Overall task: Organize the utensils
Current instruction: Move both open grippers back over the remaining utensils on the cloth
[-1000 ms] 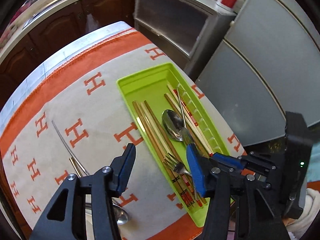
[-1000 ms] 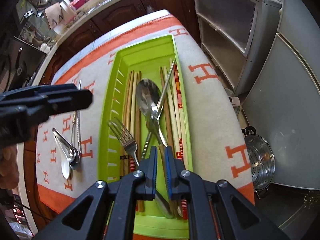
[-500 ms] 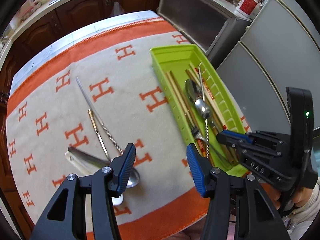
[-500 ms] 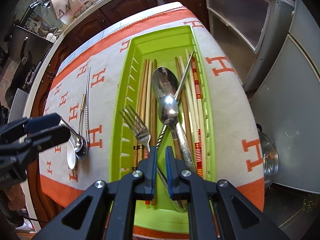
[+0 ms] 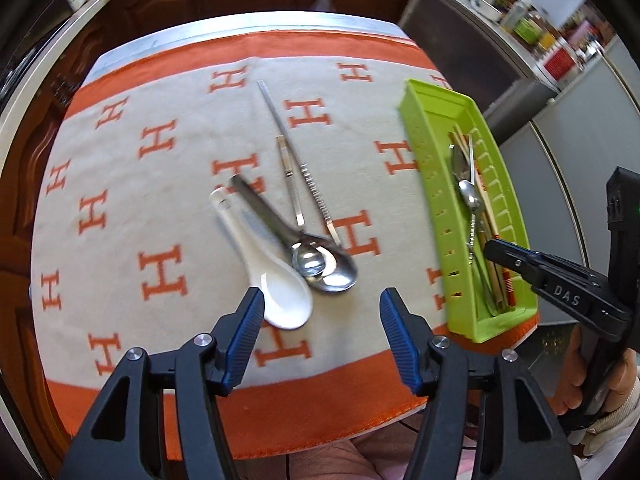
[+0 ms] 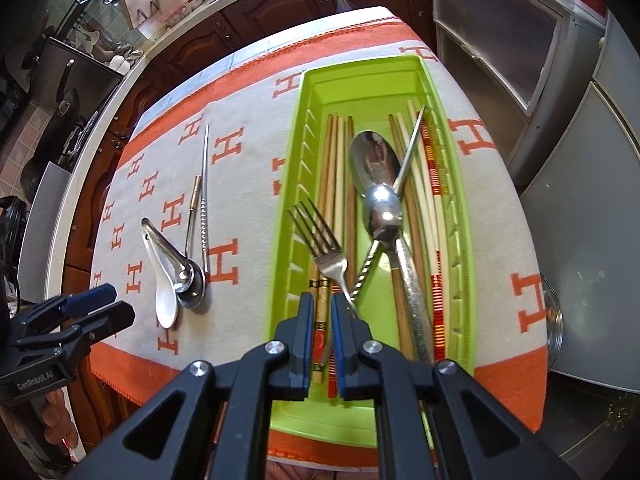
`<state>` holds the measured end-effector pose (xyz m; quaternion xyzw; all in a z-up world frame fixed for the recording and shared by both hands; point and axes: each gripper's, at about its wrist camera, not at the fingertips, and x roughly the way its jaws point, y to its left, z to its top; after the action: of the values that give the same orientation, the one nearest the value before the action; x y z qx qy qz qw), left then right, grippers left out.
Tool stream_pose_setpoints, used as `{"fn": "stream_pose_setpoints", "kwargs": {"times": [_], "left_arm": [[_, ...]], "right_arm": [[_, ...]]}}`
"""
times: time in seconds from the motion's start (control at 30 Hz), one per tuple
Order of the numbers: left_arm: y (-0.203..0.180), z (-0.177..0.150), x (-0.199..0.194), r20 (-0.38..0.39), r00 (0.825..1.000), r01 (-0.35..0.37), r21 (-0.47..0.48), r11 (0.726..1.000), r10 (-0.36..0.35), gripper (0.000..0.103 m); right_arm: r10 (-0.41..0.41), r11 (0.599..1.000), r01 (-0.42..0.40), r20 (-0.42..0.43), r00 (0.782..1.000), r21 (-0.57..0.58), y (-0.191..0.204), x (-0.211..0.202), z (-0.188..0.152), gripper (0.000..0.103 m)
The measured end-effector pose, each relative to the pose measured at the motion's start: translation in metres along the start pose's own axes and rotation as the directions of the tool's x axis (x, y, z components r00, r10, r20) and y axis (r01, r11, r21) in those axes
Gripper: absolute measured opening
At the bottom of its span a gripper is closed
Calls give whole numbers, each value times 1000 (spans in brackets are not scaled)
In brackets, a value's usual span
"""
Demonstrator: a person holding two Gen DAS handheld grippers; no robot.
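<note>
Left wrist view: a green tray (image 5: 440, 216) lies at the right edge of the surface (image 5: 192, 392), on a beige cloth (image 5: 168, 184) with orange H marks. Its far end is bare; toward the near end lie chopsticks (image 5: 494, 248) and a small spoon (image 5: 468, 196), partly hidden by the tray wall. On the cloth, well left of the tray, sits a cluster: a white spoon (image 5: 276, 280), bowl toward the camera, a steel spoon (image 5: 280, 228) and a big spoon (image 5: 338, 272) with bowls overlapping, and a long rod (image 5: 294, 156) just beside them. The left gripper (image 5: 322, 320) hovers above the near side of this cluster with its fingers (image 5: 246, 328) spread wide, grasping nothing. The right gripper (image 5: 494, 246) hangs over the tray's near end; from here I cannot tell its state.

Right wrist view: the tray (image 6: 288, 208) holds wooden chopsticks (image 6: 336, 184) on its left, a fork (image 6: 324, 240) across them, a large spoon (image 6: 374, 164) under a small spoon (image 6: 384, 208) in the middle, a twisted rod (image 6: 408, 152) crossing them, and pale red-banded chopsticks (image 6: 432, 200) on its right. The right gripper (image 6: 321, 308) hangs over the near end, fingers (image 6: 306, 328) nearly closed with a narrow gap, gripping nothing visible; the fork's handle passes just beside the right finger. The left gripper (image 6: 100, 300) shows at far left, near the white spoon (image 6: 164, 296) and the other loose pieces on the cloth (image 6: 248, 184).
</note>
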<state>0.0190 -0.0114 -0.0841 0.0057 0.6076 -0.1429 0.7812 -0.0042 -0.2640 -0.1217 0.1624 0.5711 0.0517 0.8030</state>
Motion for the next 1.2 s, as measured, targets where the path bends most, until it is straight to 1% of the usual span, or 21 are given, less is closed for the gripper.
{"fn": "stream_pose_setpoints", "kwargs": {"times": [0.13,0.2,0.4,0.53,0.67,0.73,0.83,1.03,1.13,1.2], "left_arm": [[21,-8,-1,2,1000,-22,-60,998,22,58],[31,-12,0,-2,1000,-10,-96,995,10,58],[52,-19,3,12,1000,-3,-170,985,6,58],[66,-21,12,33,999,33,-219,975,-27,58],[76,-16,25,69,996,69,-240,968,-54,58],[80,-12,34,89,993,100,-254,962,-80,58],[85,-5,44,130,986,137,-253,958,-107,58],[90,5,61,170,977,162,-209,964,-127,57],[92,8,64,199,969,184,-190,964,-146,55],[91,9,66,208,966,192,-174,966,-154,50]], "right_arm": [[21,999,-20,7,1000,-25,13,-1,2,9],[31,999,-31,7,999,-44,21,0,3,9],[63,991,-64,-9,998,-114,49,6,8,9],[89,983,-93,-33,996,-156,66,16,11,9],[118,975,-128,-66,991,-180,82,29,14,9],[139,971,-152,-80,987,-185,88,36,17,9],[159,966,-175,-95,983,-189,97,48,22,9],[185,963,-205,-127,975,-174,108,69,33,9],[195,960,-217,-137,971,-179,113,78,39,9],[198,959,-222,-144,970,-176,115,84,42,9]]}}
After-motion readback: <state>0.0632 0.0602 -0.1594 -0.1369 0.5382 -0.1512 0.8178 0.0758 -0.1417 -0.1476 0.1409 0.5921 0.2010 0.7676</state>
